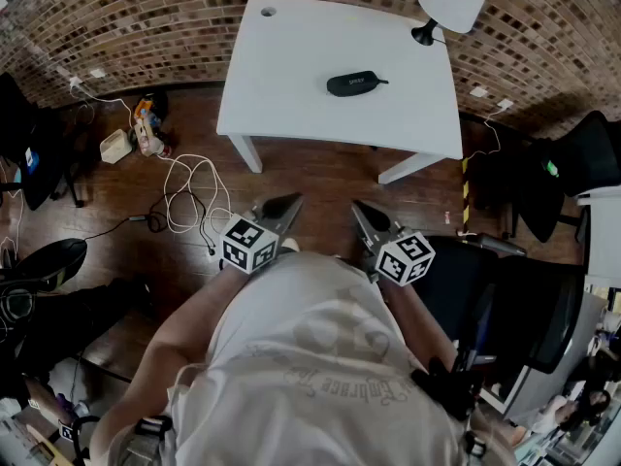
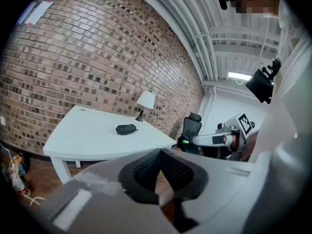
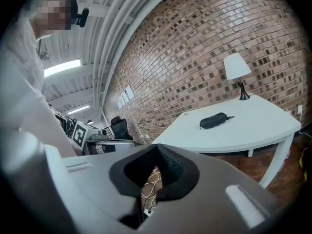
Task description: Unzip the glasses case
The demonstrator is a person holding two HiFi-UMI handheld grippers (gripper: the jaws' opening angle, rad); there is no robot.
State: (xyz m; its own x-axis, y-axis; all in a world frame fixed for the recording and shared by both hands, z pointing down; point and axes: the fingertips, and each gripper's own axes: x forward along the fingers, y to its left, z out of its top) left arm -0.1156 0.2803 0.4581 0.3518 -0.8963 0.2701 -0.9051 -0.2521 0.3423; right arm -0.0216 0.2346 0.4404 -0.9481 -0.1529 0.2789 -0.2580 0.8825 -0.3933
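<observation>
Holding left gripper (image 1: pixel 282 205) and right gripper (image 1: pixel 363 211) closed tight on nothing, well short of glasses case (image 1: pixel 353 83) lying on table (image 1: pixel 291 66).

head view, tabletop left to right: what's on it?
cable hole → glasses case → lamp

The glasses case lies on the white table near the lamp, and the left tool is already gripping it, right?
No. The left tool grips nothing: the head view shows it well short of the table. The glasses case does lie there near the lamp.
</observation>
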